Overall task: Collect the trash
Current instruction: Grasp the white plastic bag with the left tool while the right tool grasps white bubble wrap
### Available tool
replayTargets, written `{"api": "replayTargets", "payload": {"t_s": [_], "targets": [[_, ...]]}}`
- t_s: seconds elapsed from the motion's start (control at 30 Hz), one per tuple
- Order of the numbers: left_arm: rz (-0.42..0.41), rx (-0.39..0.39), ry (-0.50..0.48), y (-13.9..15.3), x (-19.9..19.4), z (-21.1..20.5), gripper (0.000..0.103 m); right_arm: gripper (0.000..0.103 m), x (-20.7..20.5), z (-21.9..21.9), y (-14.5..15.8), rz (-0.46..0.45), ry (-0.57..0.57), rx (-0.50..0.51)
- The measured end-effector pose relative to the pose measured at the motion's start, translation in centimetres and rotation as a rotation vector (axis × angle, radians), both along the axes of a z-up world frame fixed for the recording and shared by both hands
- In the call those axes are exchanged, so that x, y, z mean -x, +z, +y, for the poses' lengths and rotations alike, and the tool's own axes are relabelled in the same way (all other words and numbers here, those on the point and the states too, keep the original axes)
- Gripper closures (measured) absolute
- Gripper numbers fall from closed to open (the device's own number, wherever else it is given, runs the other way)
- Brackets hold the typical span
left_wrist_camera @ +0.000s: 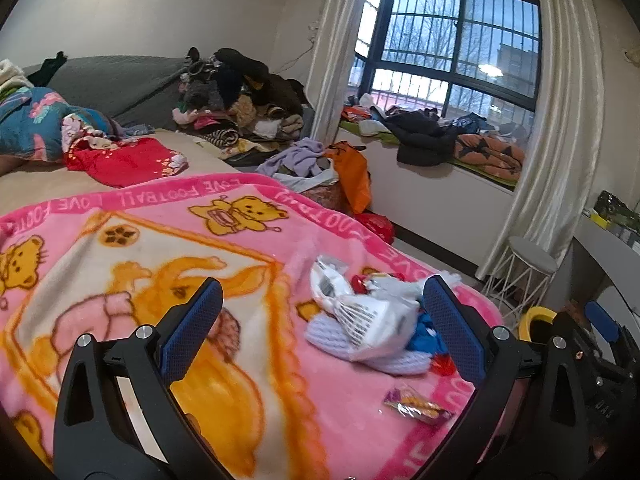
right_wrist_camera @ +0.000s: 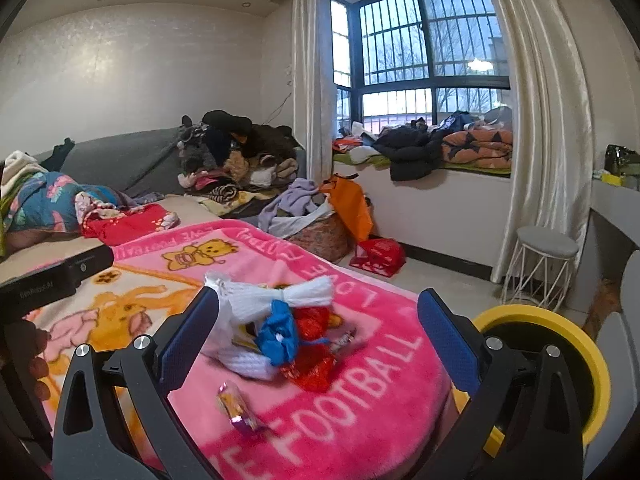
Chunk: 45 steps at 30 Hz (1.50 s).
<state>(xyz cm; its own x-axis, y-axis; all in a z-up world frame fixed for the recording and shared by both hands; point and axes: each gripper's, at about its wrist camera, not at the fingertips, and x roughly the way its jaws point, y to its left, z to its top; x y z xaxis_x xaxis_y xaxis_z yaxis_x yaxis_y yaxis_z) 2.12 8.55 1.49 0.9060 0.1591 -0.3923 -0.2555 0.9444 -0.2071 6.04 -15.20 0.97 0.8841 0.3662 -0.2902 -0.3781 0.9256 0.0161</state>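
Both sets of jaws spread wide, nothing held: left gripper (left_wrist_camera: 322,328), right gripper (right_wrist_camera: 316,332). Closest up, a purple candy wrapper (right_wrist_camera: 240,410) lying loose on the pink blanket (right_wrist_camera: 360,392). Just past it, the trash pile (right_wrist_camera: 280,332), white bag and foam net tangled with red and blue scraps. Yellow bin (right_wrist_camera: 576,364) off right. Easy to snag fleece, or scatter the light bits off the edge.

Dim, cool daylight in both views, entering through the barred window (left_wrist_camera: 452,48) at upper right of the frame; panes blow out pale, with a bright glare spot. Walls grey, soft shadows only. Strong fisheye bending: curtains (right_wrist_camera: 532,120) bow, black vignette at corners. Trash pile (left_wrist_camera: 372,320) at centre slightly motion-smeared; the pink blanket (right_wrist_camera: 360,380) print stays readable.
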Motion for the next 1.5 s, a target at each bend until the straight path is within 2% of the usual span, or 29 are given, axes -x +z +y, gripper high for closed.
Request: {"api": "replayTargets", "payload": {"t_s": [0.33,0.53,0.7,1.03,1.2,1.27,1.33,1.4,1.47,1.5], "targets": [[0.069,0.036,-0.055,-1.1,-3.9,1.0,0.010,0.006,-5.8,-0.1,0.1,0.093,-0.019,-0.025],[0.117,0.062,-0.131,-2.5,-6.1,-0.1,0.011,0.006,-10.0,-0.3,-0.7,0.184,-0.025,-0.022],[0.160,0.054,-0.187,-3.6,-7.9,-1.7,0.011,0.006,-13.5,0.3,-1.7,0.272,-0.007,-0.036],[0.214,0.092,-0.205,-5.3,-10.1,-2.8,0.011,0.008,-18.6,2.3,-4.2,0.437,0.043,-0.052],[0.244,0.120,-0.188,-6.2,-10.8,-2.5,0.013,0.021,-20.5,2.8,-5.9,0.547,0.076,-0.093],[0.255,0.148,-0.184,-6.7,-10.9,-2.2,0.014,0.030,-21.0,3.1,-6.5,0.585,0.091,-0.095],[0.264,0.154,-0.180,-7.1,-11.0,-2.1,0.019,0.035,-21.3,3.5,-6.9,0.601,0.105,-0.097],[0.272,0.159,-0.179,-7.4,-11.1,-2.2,0.030,0.050,-21.3,3.7,-7.1,0.611,0.130,-0.102],[0.275,0.167,-0.190,-7.7,-11.1,-2.4,0.037,0.073,-21.1,3.8,-7.3,0.617,0.147,-0.100],[0.276,0.166,-0.195,-7.7,-11.1,-2.5,0.039,0.076,-20.8,3.8,-7.2,0.608,0.155,-0.102]]}}
